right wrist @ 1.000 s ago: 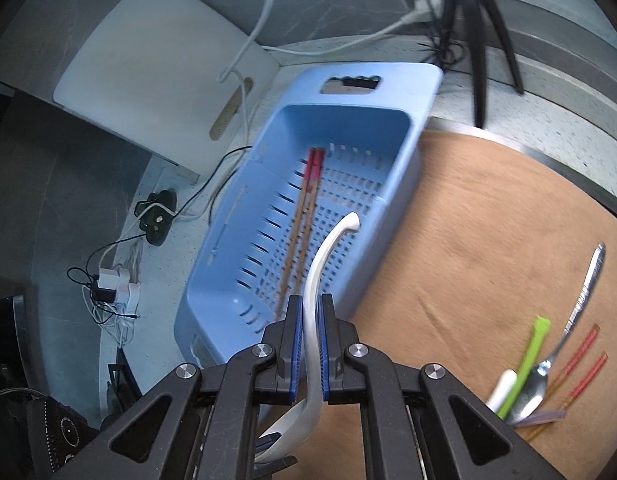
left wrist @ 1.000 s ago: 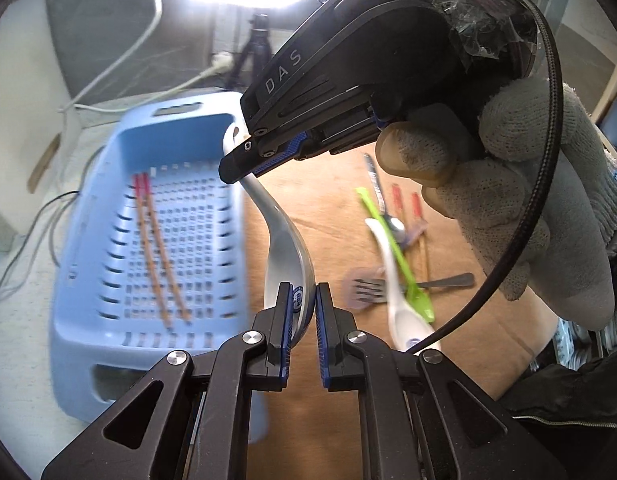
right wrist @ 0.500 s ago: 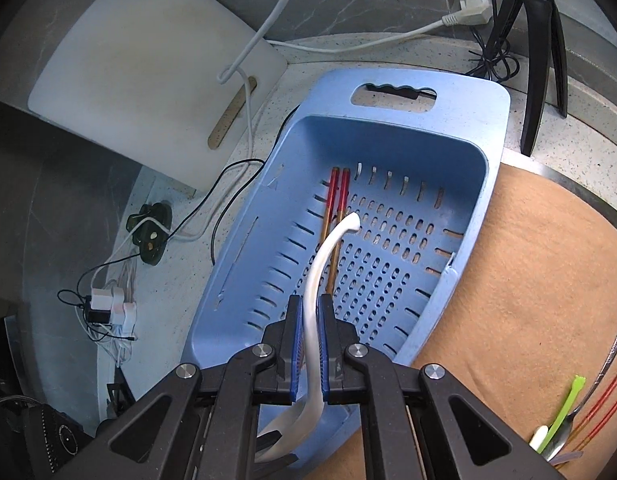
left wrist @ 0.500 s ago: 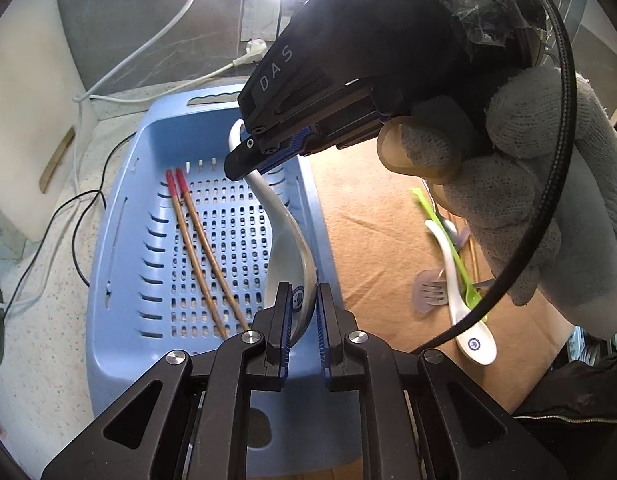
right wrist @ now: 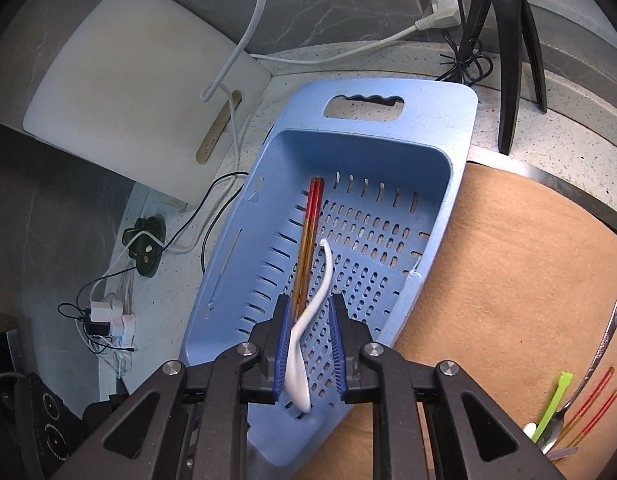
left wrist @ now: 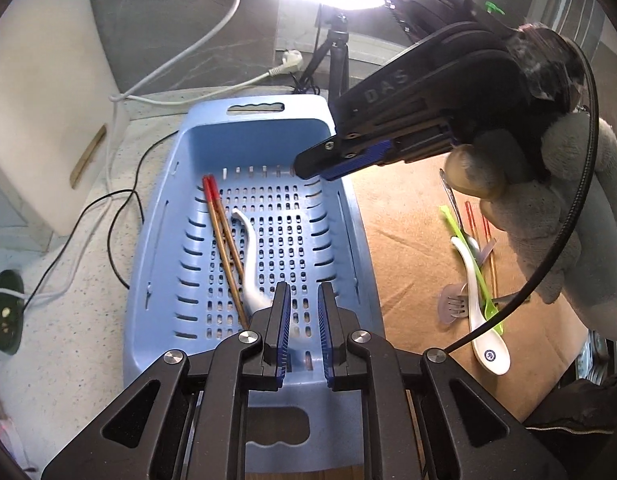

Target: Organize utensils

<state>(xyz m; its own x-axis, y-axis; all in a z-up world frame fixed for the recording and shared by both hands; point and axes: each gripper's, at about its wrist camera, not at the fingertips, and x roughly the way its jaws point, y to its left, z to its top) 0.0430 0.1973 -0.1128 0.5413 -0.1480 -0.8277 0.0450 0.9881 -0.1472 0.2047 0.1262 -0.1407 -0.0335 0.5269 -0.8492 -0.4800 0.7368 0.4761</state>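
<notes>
A white spoon (left wrist: 248, 256) lies on the floor of the blue slotted basket (left wrist: 348, 240), right beside a pair of red-tipped chopsticks (left wrist: 224, 240). My left gripper (left wrist: 302, 320) hovers over the basket's near end, slightly open with nothing between its pads. In the right wrist view the white spoon (right wrist: 322, 292) shows between the opening jaws of my right gripper (right wrist: 310, 344), loose, with neither pad pressing on it. The right gripper (left wrist: 312, 168), in a gloved hand (left wrist: 548, 220), hangs above the basket's far right corner. The chopsticks (right wrist: 308, 232) lie left of the spoon.
On the brown mat (left wrist: 408, 260) to the right lie a second white spoon (left wrist: 476, 300), a green utensil (left wrist: 464, 248), a fork (left wrist: 452, 304) and more red-tipped chopsticks (right wrist: 592, 404). A white cutting board (left wrist: 40, 100) leans at the left. A tripod (right wrist: 504, 40) and cables stand behind.
The white spoon, held above the basket before, now lies on its floor beside the chopsticks. The right jaws have spread apart. Both grippers have shifted further over the basket.
</notes>
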